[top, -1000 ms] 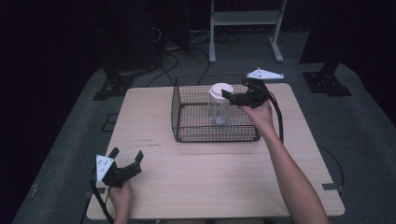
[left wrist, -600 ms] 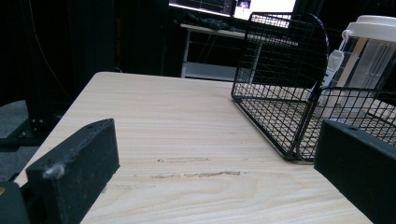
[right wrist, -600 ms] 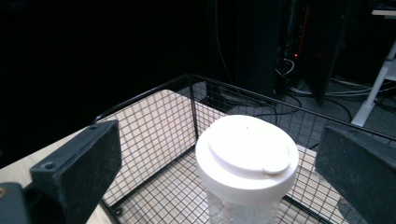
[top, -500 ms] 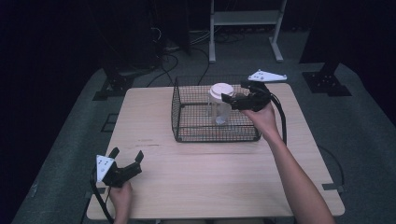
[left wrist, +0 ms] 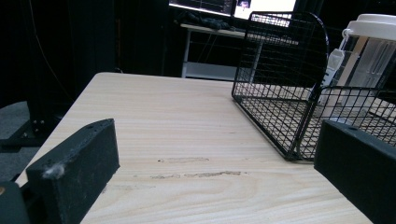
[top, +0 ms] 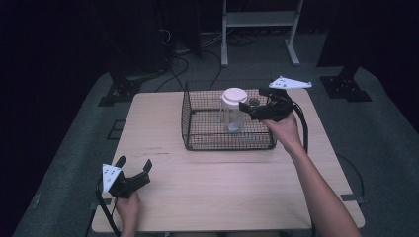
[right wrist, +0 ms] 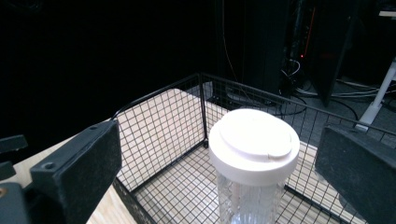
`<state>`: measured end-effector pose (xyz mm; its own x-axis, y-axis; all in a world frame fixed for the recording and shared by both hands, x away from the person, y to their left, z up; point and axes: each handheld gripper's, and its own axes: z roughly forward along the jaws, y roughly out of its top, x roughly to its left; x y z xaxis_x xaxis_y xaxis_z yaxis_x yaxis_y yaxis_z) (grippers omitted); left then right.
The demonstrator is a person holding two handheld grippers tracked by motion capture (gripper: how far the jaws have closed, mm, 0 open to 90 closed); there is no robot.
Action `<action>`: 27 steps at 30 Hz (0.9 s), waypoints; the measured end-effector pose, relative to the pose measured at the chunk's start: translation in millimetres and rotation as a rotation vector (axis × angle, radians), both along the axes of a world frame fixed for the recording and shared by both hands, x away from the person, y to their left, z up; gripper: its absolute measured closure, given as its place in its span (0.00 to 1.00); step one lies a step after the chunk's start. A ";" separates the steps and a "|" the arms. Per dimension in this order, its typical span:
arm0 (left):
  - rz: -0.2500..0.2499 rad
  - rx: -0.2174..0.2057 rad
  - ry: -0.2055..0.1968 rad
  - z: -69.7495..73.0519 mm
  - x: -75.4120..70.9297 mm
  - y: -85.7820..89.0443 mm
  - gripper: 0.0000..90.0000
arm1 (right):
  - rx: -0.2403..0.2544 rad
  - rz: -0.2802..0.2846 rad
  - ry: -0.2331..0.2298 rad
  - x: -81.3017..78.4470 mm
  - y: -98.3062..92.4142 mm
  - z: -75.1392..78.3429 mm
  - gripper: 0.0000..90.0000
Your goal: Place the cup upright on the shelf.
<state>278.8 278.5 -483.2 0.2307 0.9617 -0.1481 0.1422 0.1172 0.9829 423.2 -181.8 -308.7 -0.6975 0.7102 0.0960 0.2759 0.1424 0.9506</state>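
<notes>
A clear plastic jar with a white lid (top: 233, 109) (right wrist: 253, 154) (left wrist: 369, 70) stands upright inside a black wire basket (top: 197, 129) (left wrist: 280, 88) (right wrist: 163, 135) at the back middle of the wooden table (top: 222, 187). My right gripper (top: 248, 105) hovers open just right of the jar's lid, above the basket's right rim; in the right gripper view its jaws stand wide on either side of the lid without touching it. My left gripper (top: 134, 169) rests open near the table's front left corner, with nothing between its jaws.
The table's front and left stretches (left wrist: 177, 140) are bare wood with a faint scuff. A white shelf frame (top: 259, 29) and cables (top: 183, 59) lie on the floor beyond the table. Dark equipment stands (top: 346, 84) flank the back corners.
My right gripper has drawn back slightly to the right of the jar and stands open. The jar stays upright in the basket. The left gripper has not moved.
</notes>
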 end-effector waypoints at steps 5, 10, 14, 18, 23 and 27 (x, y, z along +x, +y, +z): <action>0.002 0.001 -0.003 0.0 0.0 -0.4 0.00 | -0.003 0.004 0.015 -3.8 -4.7 -6.3 0.00; 0.003 0.002 -0.002 0.0 -0.1 -0.4 0.00 | -0.006 -0.001 0.016 -8.0 -7.9 -10.2 0.00; 0.001 0.001 -0.002 0.0 0.1 -0.5 0.00 | -0.011 -0.001 0.015 -10.5 -10.0 -12.2 0.00; 0.001 0.002 -0.002 0.0 0.1 -0.6 0.00 | -0.023 0.001 0.022 -14.9 -12.4 -17.1 0.00; 0.002 0.003 -0.003 0.0 0.1 -0.6 0.00 | -0.028 0.003 0.021 -19.2 -13.9 -19.4 0.00; 0.002 0.003 -0.003 0.0 0.1 -0.8 0.00 | -0.029 0.007 0.023 -23.7 -15.3 -20.9 0.00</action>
<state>278.9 277.7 -483.2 0.2292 0.9626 -0.1445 0.1386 0.1147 0.9837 399.5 -197.1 -329.7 -0.7003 0.7079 0.0920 0.2968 0.1716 0.9394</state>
